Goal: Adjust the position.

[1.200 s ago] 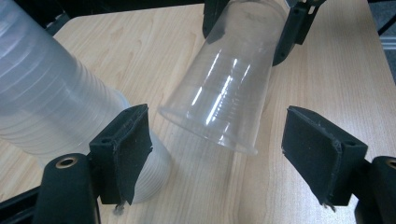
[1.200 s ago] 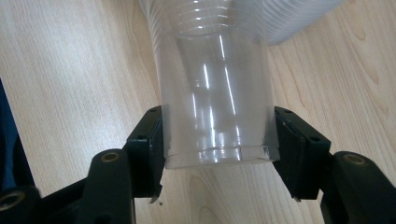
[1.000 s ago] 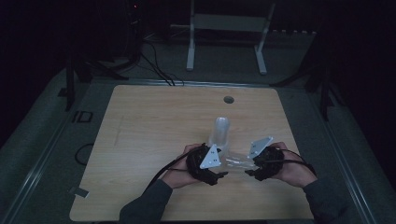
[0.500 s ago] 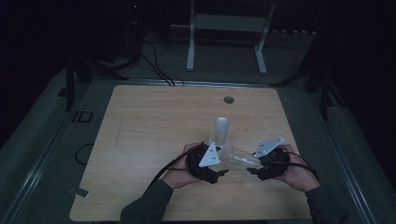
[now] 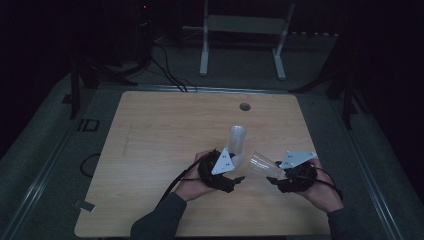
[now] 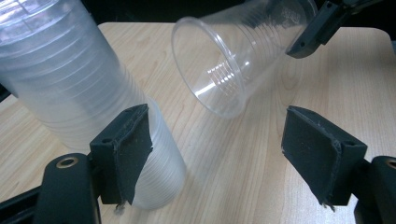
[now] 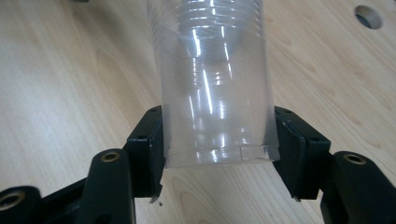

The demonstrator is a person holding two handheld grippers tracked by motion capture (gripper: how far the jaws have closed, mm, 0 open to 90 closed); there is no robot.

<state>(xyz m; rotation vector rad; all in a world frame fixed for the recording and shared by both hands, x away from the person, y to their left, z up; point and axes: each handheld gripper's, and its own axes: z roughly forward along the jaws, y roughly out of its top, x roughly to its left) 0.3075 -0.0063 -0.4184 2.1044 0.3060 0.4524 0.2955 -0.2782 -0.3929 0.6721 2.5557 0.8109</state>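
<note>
the right gripper [image 7: 217, 154] has its two black jaws pressed against opposite sides of a single clear plastic cup [image 7: 212, 79], gripping it near its closed base, so the cup runs straight out ahead of the jaws with its ribbed wall and open mouth pointing away. in the left gripper view, that same cup hangs tilted in the air beyond and between the left gripper's jaws, its open mouth turned toward them. the left gripper [image 6: 217, 149] has its jaws spread wide apart with only bare wood between the padded faces. a stack of clear plastic cups [image 6: 74, 93] lies slanted just outside one jaw, resting close against the back of that jaw's pad, though contact cannot be confirmed. from the high view, the left gripper [image 5: 235, 181] and right gripper [image 5: 271, 180] sit close together near the front edge of a light wooden table [image 5: 150, 130], each held in a person's hand, with the stack rising away from the left gripper and the single cup reaching from the right gripper toward the stack. a small round hole [image 5: 244, 106] sits in the table far beyond both grippers.
</note>
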